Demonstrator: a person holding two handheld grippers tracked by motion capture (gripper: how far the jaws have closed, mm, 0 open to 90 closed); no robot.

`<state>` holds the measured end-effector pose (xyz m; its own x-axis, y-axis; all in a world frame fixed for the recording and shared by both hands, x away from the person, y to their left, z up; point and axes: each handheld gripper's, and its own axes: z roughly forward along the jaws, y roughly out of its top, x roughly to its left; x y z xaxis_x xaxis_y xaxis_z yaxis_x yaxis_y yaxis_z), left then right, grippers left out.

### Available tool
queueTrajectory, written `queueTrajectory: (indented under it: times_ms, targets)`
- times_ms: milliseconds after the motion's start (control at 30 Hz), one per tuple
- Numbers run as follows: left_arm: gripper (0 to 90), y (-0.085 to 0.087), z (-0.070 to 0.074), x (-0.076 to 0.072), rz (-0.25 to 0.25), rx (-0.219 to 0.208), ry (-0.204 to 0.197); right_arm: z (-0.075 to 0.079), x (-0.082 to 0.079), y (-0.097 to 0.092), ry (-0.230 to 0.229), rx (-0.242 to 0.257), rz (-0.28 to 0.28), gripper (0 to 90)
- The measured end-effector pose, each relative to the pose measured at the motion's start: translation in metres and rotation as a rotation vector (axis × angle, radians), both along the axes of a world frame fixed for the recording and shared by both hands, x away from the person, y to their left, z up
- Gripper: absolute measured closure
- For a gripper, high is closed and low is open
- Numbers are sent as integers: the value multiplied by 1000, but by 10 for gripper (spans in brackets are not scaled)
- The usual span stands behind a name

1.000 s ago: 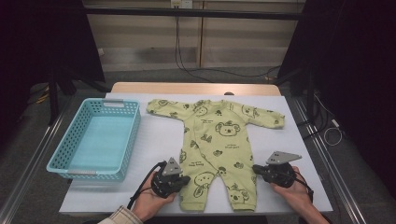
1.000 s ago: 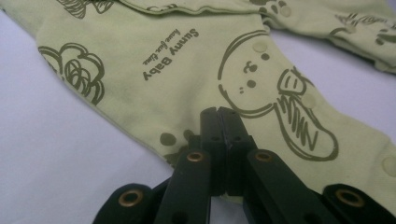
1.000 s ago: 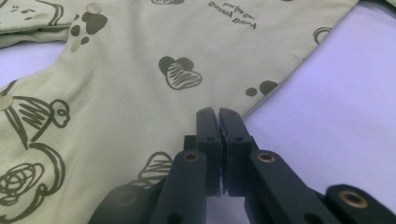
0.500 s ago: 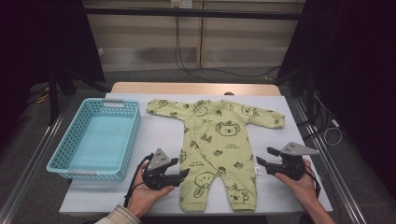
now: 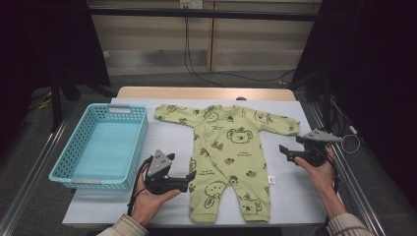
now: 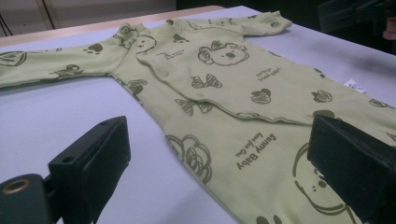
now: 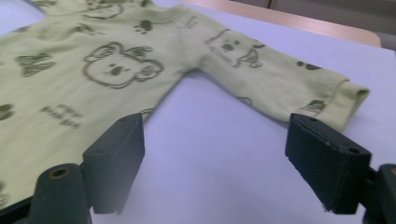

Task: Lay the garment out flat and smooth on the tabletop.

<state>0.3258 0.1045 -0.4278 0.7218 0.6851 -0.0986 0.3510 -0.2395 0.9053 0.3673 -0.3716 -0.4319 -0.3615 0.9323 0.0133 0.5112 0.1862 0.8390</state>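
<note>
A pale green cotton baby romper printed with dark koala faces and paw marks (image 5: 227,152) lies spread flat and face up on the white table cover (image 5: 295,196), sleeves out to both sides and legs pointing toward the person. It looks laid out for smoothing or folding: every limb is straightened, and the front flap sits neatly across the chest.

The left gripper (image 5: 189,176) is held just beside the romper's left leg, low over the cover, with its jaws standing wide. They have just been opening, and in the left gripper view (image 6: 219,154) the printed cloth lies beyond and below the jaws, with nothing pinched between them. The right gripper (image 5: 284,150) hovers near the right edge of the garment, below its right sleeve, and its jaws also stand wide, having just been opening; the right gripper view (image 7: 215,154) shows bare cover between them and the sleeve cuff ahead, untouched. Both tools seem to be let go of the cloth and poised at either flank, probably so that the next hold can be taken evenly on both sides.

A turquoise plastic basket with latticed walls (image 5: 66,164) stands empty at the left of the table, well apart from the romper, likely waiting to receive it.

The cover hides most of a light wooden tabletop (image 5: 201,92), whose far strip shows. Beyond it is a dim room with pale wall panels, hanging cables and dark curtains at both sides.
</note>
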Motion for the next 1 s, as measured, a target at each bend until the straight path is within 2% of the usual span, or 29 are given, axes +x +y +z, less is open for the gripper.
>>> queueTrajectory:
  times_ms: [67, 133, 167, 200, 300, 400, 467, 500, 533, 567, 667, 700, 733, 800, 900, 1000]
  targets:
    - [51, 0, 0, 1, 4, -16, 5, -5, 11, -6, -23, -7, -41, 234]
    - [48, 2, 0, 2, -1, 1, -4, -9, 25, -10, -1, -66, -78, 256]
    - [47, 2, 1, 2, 4, -11, -5, -10, 30, -13, -11, -60, -102, 283]
    - [46, 1, 0, 1, 10, -29, 0, -11, 37, -16, 2, -59, -114, 290]
    - [46, 2, 1, 2, 4, -27, 1, -13, 52, -21, 2, -79, -150, 332]
    - [46, 1, 0, 2, 3, -24, 3, -14, 66, -26, 15, -102, -178, 370]
    - [48, 1, 0, 1, 1, -21, -3, -18, 75, -30, 27, -97, -199, 401]
    - [50, 1, 0, 1, -5, -9, -5, -21, 79, -32, 34, -107, -207, 415]
    - [53, 0, 0, 1, -1, -23, -1, -24, 82, -33, 50, -114, -223, 439]
    - [54, 1, 0, 0, -3, -13, -4, -26, 86, -34, 51, -124, -231, 465]
    - [55, 1, 0, 0, -2, -8, -7, -31, 93, -36, 81, -146, -254, 619]
    - [57, 0, 0, 0, 2, -11, -5, -31, 93, -36, 93, -133, -254, 682]
    - [58, 1, 1, 0, -6, 9, -13, -30, 94, -37, 69, -149, -238, 755]
    - [58, 0, 0, 0, -10, 9, -11, -30, 95, -36, 59, -164, -254, 825]
    - [60, -1, 0, -2, -9, 10, -16, -31, 97, -38, 38, -190, -268, 855]
    - [60, 0, 0, -2, -7, 12, -18, -30, 97, -41, 16, -188, -297, 864]
